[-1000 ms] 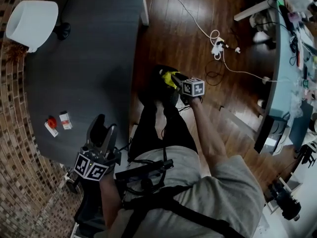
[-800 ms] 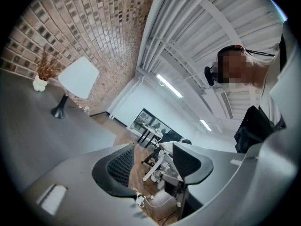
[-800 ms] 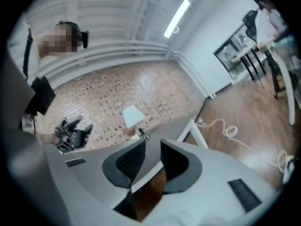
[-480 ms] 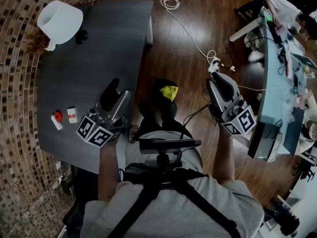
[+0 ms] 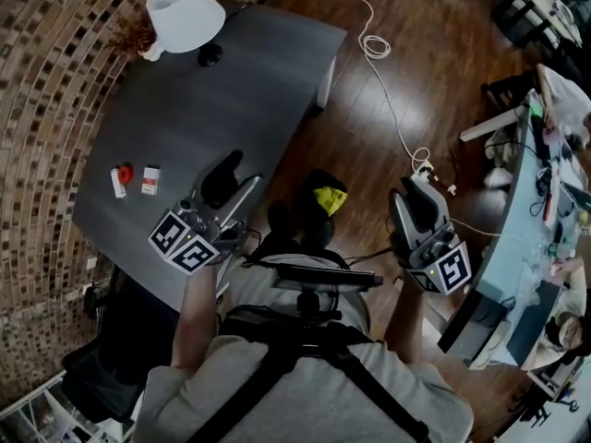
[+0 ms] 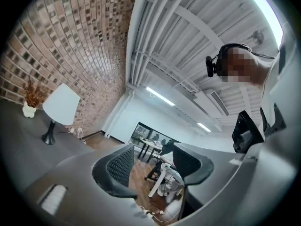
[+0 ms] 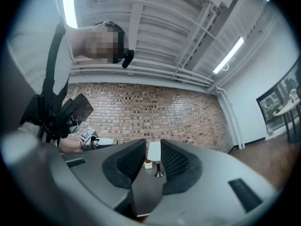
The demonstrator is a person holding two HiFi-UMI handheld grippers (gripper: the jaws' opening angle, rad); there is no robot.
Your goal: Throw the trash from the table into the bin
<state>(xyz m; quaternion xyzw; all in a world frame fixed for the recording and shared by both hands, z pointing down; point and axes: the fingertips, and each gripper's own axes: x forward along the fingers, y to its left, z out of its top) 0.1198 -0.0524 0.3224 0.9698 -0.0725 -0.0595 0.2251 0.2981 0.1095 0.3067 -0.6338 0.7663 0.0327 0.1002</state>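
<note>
Two small pieces of trash lie near the left edge of the dark table (image 5: 231,81): a white piece with a red round part (image 5: 121,176) and a white-and-red packet (image 5: 150,180). My left gripper (image 5: 245,169) hovers over the table's near right part, well to the right of them, open and empty (image 6: 155,166). A black bin (image 5: 309,212) stands on the floor by the person's legs with a yellow piece (image 5: 330,198) in it. My right gripper (image 5: 413,190) is held right of the bin; its jaws have just been closing to a narrow gap with nothing between them (image 7: 153,157).
A white lamp (image 5: 185,12) stands at the table's far corner beside a small vase of dry twigs (image 5: 138,42). White cables and a power strip (image 5: 420,166) run over the wooden floor. A cluttered desk (image 5: 545,192) stands at the right. A brick wall (image 5: 46,109) borders the table.
The right gripper let go of the yellow piece in the bin and came up to the right. The left gripper rose from the table's near edge to above the tabletop.
</note>
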